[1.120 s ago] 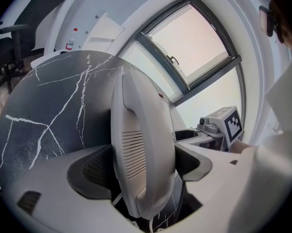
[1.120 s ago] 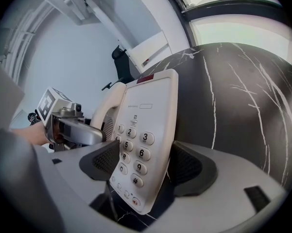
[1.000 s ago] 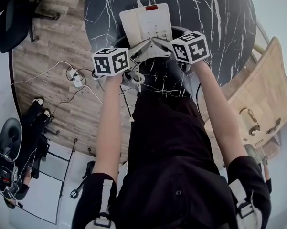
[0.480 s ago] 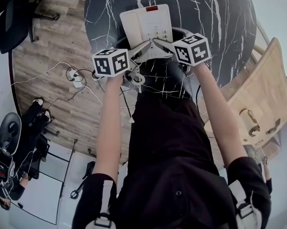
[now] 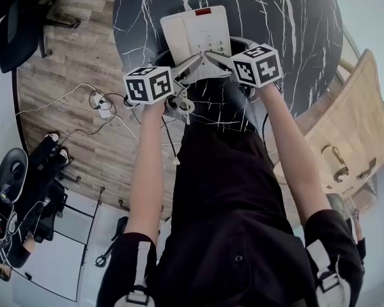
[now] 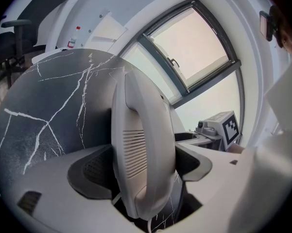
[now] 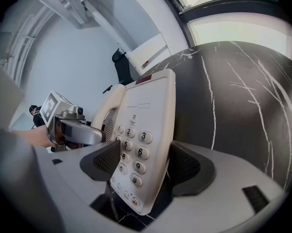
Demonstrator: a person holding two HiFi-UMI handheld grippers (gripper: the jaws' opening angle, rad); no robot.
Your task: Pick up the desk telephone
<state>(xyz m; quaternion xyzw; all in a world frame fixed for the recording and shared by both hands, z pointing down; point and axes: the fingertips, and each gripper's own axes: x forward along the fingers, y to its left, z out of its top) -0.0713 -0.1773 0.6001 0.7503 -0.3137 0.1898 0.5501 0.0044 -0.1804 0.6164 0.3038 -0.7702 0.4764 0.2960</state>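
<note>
Over marble table [image 5: 287,37], left gripper [image 6: 146,166] and right gripper [image 7: 146,169] clamp desk telephone [image 5: 195,34], underside hidden.

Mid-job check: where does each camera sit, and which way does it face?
Head view: on the person's head, facing steeply down at telephone and table; arms, left hand-held gripper, right hand-held gripper show.
Left gripper view: on that gripper, along jaws gripping the handset.
Right gripper view: likewise, jaws gripping the keypad side.
All share telephone, table.

Round black table [image 5: 294,37], white marble veins, stands on wood floor [image 5: 64,94]. White telephone [image 5: 195,37] at its near edge; contact with the top unclear.
</note>
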